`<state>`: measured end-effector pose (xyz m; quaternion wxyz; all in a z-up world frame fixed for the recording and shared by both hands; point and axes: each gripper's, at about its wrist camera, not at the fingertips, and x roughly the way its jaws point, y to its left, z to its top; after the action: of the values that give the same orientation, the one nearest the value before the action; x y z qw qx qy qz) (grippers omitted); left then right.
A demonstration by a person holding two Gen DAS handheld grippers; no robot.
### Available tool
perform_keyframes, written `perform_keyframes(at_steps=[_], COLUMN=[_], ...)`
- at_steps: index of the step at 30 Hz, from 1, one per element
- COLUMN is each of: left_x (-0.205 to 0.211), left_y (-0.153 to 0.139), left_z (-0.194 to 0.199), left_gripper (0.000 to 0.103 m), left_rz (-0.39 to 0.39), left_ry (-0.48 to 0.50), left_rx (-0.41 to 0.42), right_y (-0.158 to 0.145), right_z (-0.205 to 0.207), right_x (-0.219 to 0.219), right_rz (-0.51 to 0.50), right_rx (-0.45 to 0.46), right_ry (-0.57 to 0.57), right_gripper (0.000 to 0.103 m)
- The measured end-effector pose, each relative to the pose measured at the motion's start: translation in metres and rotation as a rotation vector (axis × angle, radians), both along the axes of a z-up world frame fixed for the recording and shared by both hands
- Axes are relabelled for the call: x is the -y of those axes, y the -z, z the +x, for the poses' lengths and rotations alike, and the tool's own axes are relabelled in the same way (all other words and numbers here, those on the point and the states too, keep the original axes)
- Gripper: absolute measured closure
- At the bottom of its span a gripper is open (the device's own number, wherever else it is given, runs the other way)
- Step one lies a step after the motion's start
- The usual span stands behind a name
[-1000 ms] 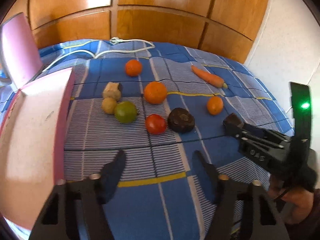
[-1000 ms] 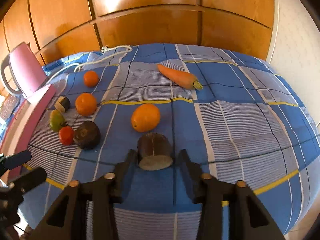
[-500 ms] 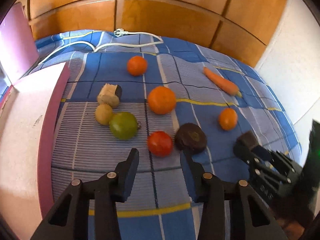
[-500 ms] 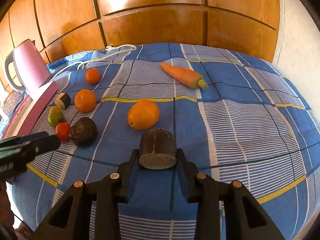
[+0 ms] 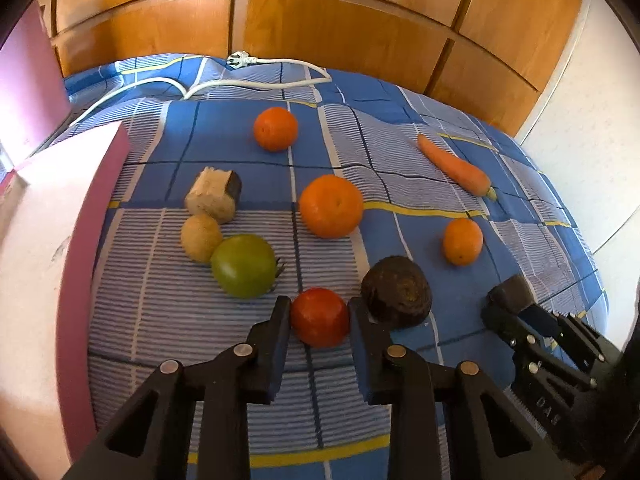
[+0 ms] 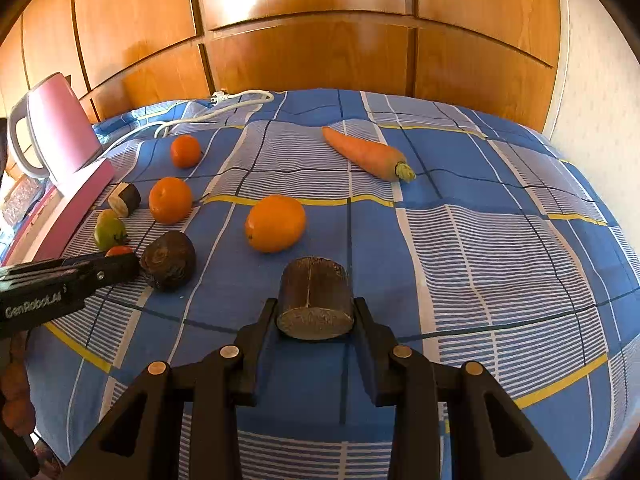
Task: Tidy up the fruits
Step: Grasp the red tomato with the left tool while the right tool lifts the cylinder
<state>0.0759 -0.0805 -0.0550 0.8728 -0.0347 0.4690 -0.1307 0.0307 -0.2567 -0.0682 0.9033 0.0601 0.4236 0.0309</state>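
The left gripper [image 5: 319,314] is clamped on the red tomato [image 5: 319,317], low centre of the left view, pads pressing both sides at about its widest part. The tomato sits on the blue checked cloth [image 5: 400,128], just beside a dark beet [image 5: 397,291] to its right; the right pad looks to be touching or almost touching the beet, hard to tell. A green tomato [image 5: 244,266] lies up-left of it, close but apart.

The right gripper [image 6: 315,312] grips a dark cut chunk [image 6: 315,298], lower centre of the right view, fingers on its curved sides, pale cut face toward the camera.

Elsewhere: three oranges, the largest [image 5: 331,205] mid-frame; a carrot [image 5: 454,165] upper right; a cut piece [image 5: 214,195] and a small tan round thing [image 5: 201,237] left of centre; a pink box [image 5: 52,216] along the left edge.

Handling, as a judgement: the tomato is likely light, smooth, soft-skinned and easy to bruise or split, so it needs a light squeeze across the middle, not near the stem end. Being round, it could roll or slip if the pads sit off-centre. The chunk looks firm and rough, so it should hold well by its sides.
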Motion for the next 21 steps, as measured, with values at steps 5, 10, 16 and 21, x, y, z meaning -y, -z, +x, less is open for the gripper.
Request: perform_keyframes(at_steps=[5,10,16,21], left_x=[-0.008,-0.017,-0.029,-0.048], left_y=[-0.002,-0.014,-0.030,-0.046], left_z=[-0.019,-0.032,-0.042,-0.050], left_gripper=[0.075,0.075,0.075,0.075], left_rz=[0.005,-0.001,-0.007,-0.009], left_ry=[0.003,-0.003,-0.024,-0.075], left_rx=[0.018,0.060,0.104,0.139], right_y=[-0.004,-0.008,-0.018,-0.031], right_z=[-0.006,-0.010,-0.014,-0.012], right_x=[-0.008,-0.022,-0.046,-0.065], right_rz=[0.033,0.071,0.077,0.081], right_rx=[-0.006,-0.018,-0.007,0.014], right_ry=[-0.037,-0.081,-0.144,-0.203], right_gripper=[0.067,0.068,0.068,0.068])
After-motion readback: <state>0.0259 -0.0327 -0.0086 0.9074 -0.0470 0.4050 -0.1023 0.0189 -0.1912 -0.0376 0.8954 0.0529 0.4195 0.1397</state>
